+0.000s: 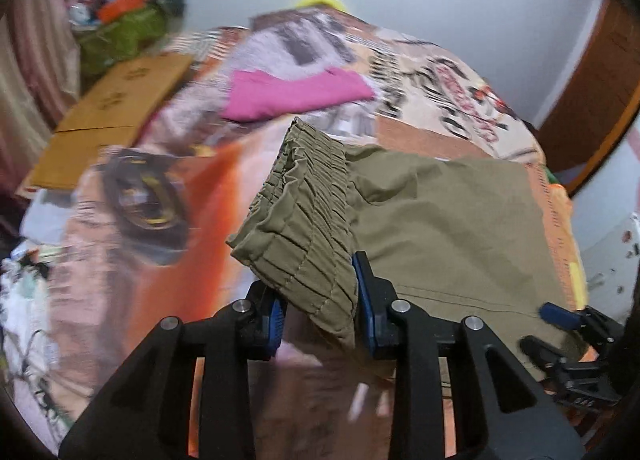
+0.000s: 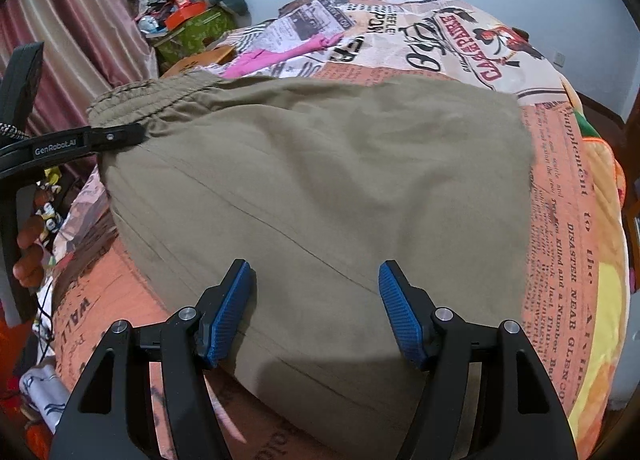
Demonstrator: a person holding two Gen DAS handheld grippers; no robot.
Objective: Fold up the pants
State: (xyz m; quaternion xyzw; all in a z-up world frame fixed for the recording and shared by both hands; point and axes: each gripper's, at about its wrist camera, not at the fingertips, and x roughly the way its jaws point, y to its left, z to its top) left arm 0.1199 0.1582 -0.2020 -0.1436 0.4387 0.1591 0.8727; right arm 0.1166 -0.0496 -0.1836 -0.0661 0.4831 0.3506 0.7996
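Note:
Olive-green pants (image 1: 448, 227) lie folded on a bed with a printed newspaper-pattern cover (image 1: 168, 195). My left gripper (image 1: 320, 316) is shut on the gathered elastic waistband (image 1: 304, 219) and lifts it off the bed. In the right wrist view the pants (image 2: 320, 187) spread flat across the bed, with the waistband (image 2: 152, 99) at the far left, where the left gripper (image 2: 132, 135) holds it. My right gripper (image 2: 314, 300) is open and empty just above the near part of the pants. It also shows at the lower right of the left wrist view (image 1: 554, 334).
A folded pink garment (image 1: 292, 93) lies farther back on the bed. A flat cardboard box (image 1: 116, 115) sits at the bed's left edge. A cluttered green bin (image 2: 192, 27) and a curtain (image 2: 80, 19) stand at the back left. A wooden door (image 1: 592, 91) is at right.

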